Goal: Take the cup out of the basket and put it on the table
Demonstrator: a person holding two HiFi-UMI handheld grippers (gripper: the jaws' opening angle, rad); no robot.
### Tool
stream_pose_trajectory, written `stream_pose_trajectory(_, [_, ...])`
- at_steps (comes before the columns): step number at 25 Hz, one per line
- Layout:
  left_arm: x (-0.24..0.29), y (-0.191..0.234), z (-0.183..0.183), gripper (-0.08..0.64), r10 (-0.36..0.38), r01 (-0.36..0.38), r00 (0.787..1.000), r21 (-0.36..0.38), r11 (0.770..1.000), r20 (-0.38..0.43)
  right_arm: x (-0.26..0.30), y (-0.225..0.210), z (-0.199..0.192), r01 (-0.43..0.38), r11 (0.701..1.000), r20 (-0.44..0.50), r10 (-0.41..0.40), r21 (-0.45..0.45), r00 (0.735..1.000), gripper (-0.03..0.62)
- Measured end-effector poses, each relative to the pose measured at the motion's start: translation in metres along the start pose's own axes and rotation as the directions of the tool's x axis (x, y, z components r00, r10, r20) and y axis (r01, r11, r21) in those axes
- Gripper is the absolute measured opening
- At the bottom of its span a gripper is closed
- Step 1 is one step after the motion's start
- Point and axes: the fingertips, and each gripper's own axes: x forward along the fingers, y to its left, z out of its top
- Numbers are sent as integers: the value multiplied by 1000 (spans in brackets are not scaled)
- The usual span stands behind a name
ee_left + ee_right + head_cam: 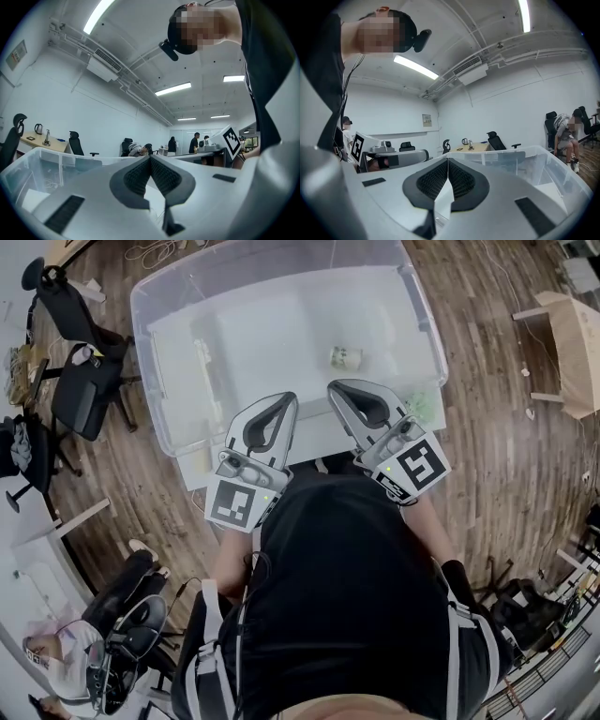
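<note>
left gripper (288, 398), right gripper (336, 388) both shut, empty, at basket (142, 334) near rim; cup (345, 357) inside untouched; likely staging reach.

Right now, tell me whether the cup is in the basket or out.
In. The cup sits on the floor of the clear basket, inside its walls.

Head view looks steeply down; gripper views look level over the basket (148, 343).
</note>
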Motion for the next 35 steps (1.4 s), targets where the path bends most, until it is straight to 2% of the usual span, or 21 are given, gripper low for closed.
stream_pose_trajectory(6, [15,5,0,17,0,0,1000,-19,1000,8,5,-27,5,-33,999,-37,32,-19,999,18])
stream_pose_trajectory(17, [31,24,-2,17,27,-27,1000,-9,1000,-7,38,-80,-8,-120,979,-235,80,-163,969,22])
stream_pose_trajectory(20, [35,27,-5,17,28,-28,999,-7,1000,-20,47,-90,-18,-156,970,-292,98,-184,951,84])
stream_pose_trajectory(28, [38,36,-6,17,46,-46,998,-12,999,-36,66,-114,-53,-244,941,-453,115,-236,884,128])
stream_pose_trajectory(32, [38,40,-5,17,53,-54,998,-15,998,-24,72,-125,-80,-308,917,-555,123,-253,822,153])
stream_pose_trajectory(35, [37,43,-7,17,59,-60,998,-21,998,-29,72,-128,-104,-376,893,-636,142,-248,758,175])
